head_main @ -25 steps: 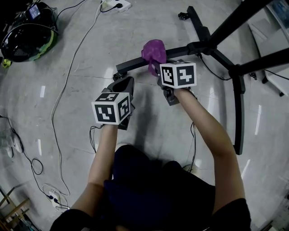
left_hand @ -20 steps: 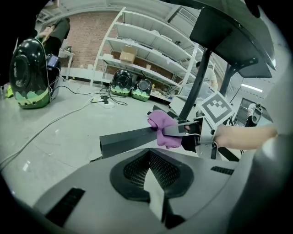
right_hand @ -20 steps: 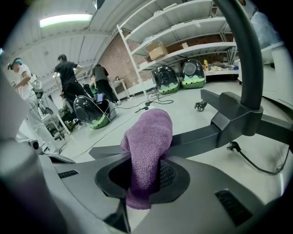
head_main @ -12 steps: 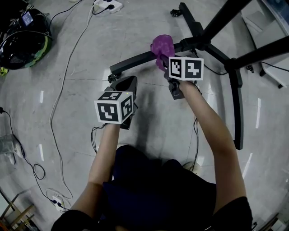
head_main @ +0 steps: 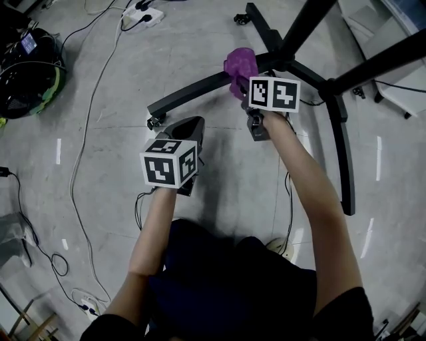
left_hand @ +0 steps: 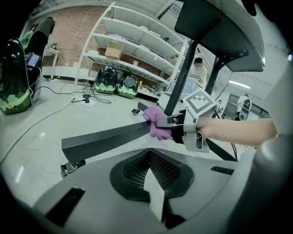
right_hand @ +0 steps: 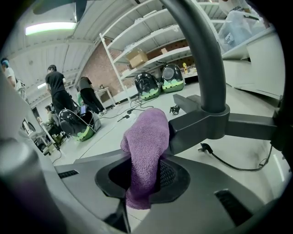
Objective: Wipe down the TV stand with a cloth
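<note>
The TV stand's black base leg (head_main: 193,90) lies low over the floor and runs up-right to a hub under the upright posts. A purple cloth (head_main: 239,66) is draped over this leg close to the hub. My right gripper (head_main: 244,93) is shut on the cloth (right_hand: 145,146), which hangs from its jaws and presses against the leg (right_hand: 206,121). My left gripper (head_main: 185,124) hovers just short of the leg's free end, jaws together with nothing in them. In the left gripper view the leg (left_hand: 110,137), the cloth (left_hand: 158,123) and the left gripper (left_hand: 151,180) all show.
Another black leg (head_main: 341,140) runs down the right side. Cables (head_main: 86,140) trail over the floor at left, with a power strip (head_main: 143,14) and a black-and-green case (head_main: 30,70). Shelving (left_hand: 132,50) stands behind. People (right_hand: 57,89) stand far off.
My right gripper has slid the cloth along the leg, away from the free end and toward the hub. The left gripper has stayed near the free end.
</note>
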Demonstrator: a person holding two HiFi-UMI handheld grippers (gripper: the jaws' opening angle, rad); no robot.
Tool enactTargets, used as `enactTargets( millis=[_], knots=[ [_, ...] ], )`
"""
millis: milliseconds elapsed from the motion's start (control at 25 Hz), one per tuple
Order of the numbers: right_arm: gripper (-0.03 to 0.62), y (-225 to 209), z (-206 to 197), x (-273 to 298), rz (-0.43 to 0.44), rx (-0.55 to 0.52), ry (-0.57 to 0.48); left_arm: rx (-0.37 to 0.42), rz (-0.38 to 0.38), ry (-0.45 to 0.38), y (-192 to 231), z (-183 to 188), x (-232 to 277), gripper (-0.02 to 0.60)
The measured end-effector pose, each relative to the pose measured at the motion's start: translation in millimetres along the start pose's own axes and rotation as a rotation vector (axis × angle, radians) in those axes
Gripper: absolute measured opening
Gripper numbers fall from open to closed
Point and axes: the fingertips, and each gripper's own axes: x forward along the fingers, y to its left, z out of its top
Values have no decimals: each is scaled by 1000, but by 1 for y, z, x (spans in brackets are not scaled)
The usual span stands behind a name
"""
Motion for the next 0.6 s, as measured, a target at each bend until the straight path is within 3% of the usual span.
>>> enactTargets(
  millis=[400,600],
  knots=[
    [89,-21,19,-8,-56,-20,-49,56,-43,23,-22,1,13,7],
    [89,-33,29,-15,-61,24,-84,92,-64,34,-35,3,22,6]
  ],
)
